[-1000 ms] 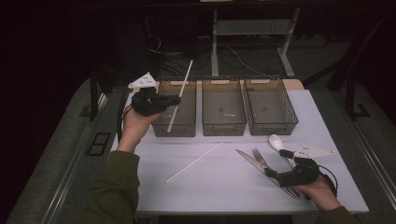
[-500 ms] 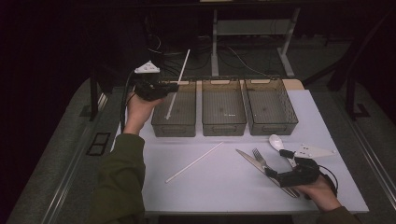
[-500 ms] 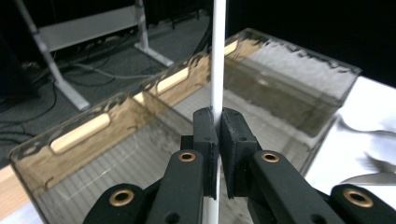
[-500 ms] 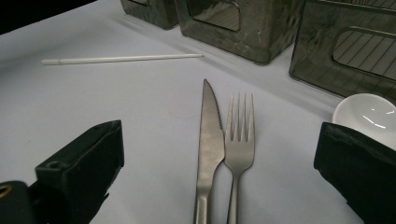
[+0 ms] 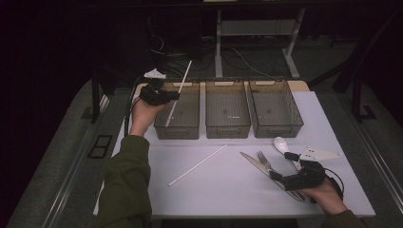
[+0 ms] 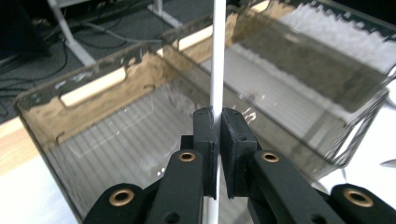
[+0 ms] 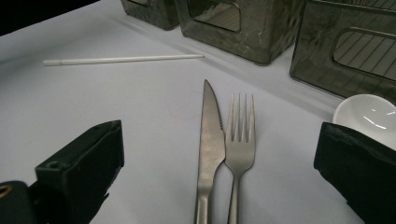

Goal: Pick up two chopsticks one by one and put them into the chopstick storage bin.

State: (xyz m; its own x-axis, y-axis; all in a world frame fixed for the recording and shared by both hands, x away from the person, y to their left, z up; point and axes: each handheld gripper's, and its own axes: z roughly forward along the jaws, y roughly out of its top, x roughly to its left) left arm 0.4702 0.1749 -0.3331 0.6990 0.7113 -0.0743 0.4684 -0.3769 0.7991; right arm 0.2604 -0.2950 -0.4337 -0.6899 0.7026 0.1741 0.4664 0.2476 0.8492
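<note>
Left gripper view: stick (image 6: 217,56) between tool (image 6: 217,122) jaws

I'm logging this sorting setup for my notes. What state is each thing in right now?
Left gripper: shut on held straw.
Held straw: tilted, lower end in left bin.
Left bin: otherwise empty.
Right gripper: open around knife and fork.
Knife: flat on table.
Fork: flat beside knife.
Loose straw: lying on table.

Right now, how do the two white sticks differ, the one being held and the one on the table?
The held stick is pinched in the left tool and slants up over the leftmost bin; the loose stick lies flat on the table, touched by nothing. The held stick points away from the person; the loose stick lies diagonally. Both are thin, white and straight.
</note>
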